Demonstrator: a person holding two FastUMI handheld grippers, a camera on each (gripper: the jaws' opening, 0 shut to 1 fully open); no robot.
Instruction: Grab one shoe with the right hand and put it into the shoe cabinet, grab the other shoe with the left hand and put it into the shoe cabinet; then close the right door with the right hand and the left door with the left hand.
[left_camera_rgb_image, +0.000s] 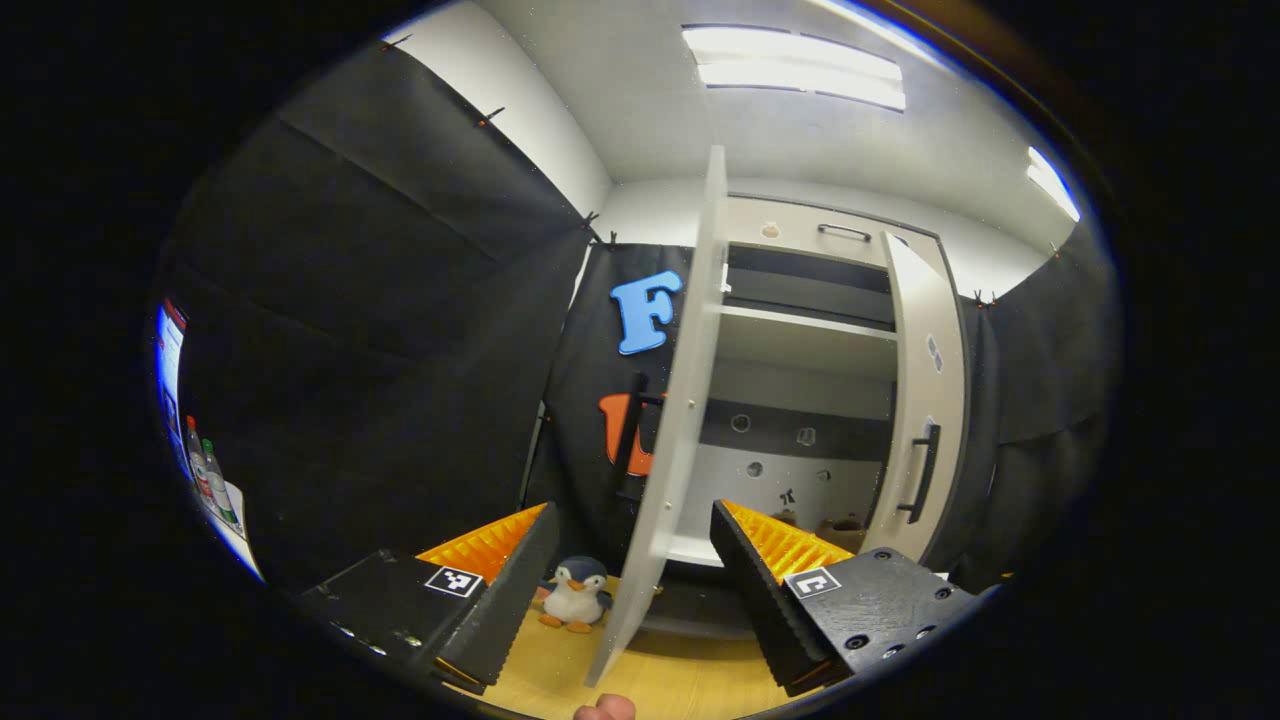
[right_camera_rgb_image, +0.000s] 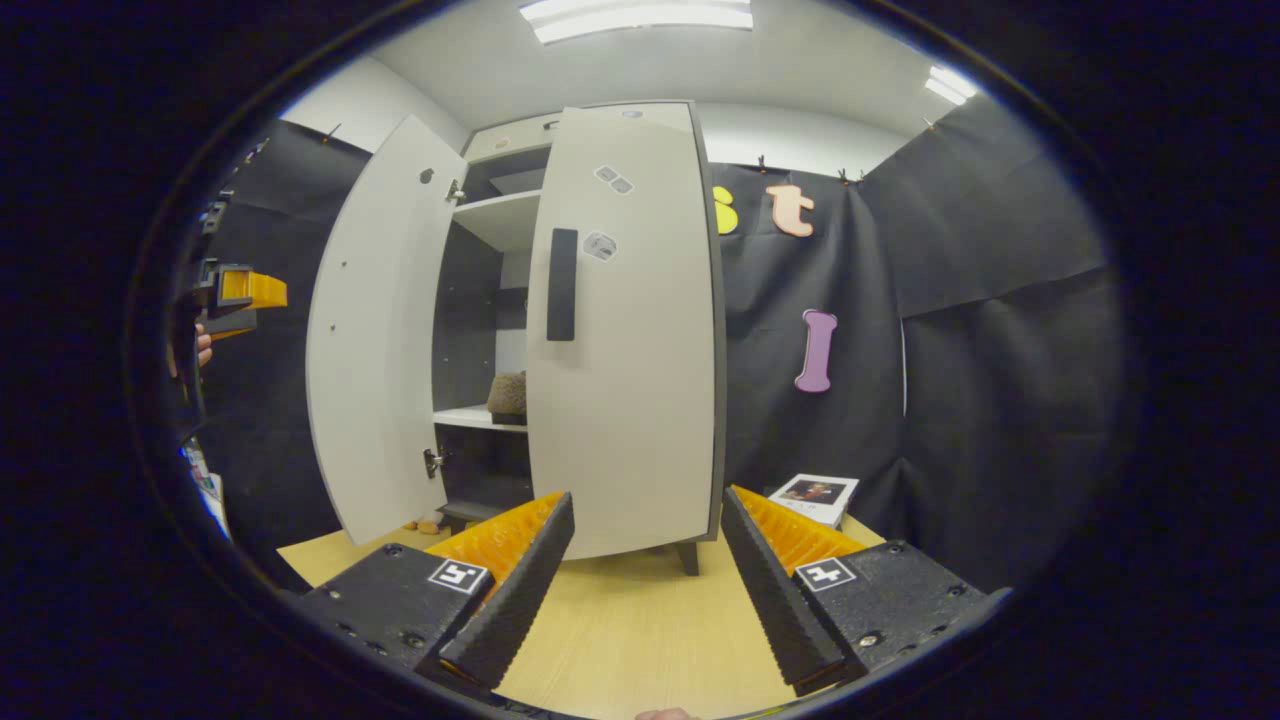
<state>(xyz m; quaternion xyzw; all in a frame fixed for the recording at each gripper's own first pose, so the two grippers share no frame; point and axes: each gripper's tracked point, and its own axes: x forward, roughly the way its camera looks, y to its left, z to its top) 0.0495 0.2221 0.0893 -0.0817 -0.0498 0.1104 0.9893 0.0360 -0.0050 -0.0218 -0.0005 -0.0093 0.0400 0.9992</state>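
Now both shoes (left_camera_rgb_image: 835, 525) sit on the shoe cabinet (left_camera_rgb_image: 800, 340) shelf; right door (right_camera_rgb_image: 625, 330) nearly shut, left door (left_camera_rgb_image: 670, 420) wide, left gripper (left_camera_rgb_image: 630, 590) and right gripper (right_camera_rgb_image: 645, 580) spread, empty.

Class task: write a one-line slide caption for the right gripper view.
Open right gripper faces the shoe cabinet's nearly closed right door; left door wide open, a shoe on the shelf.
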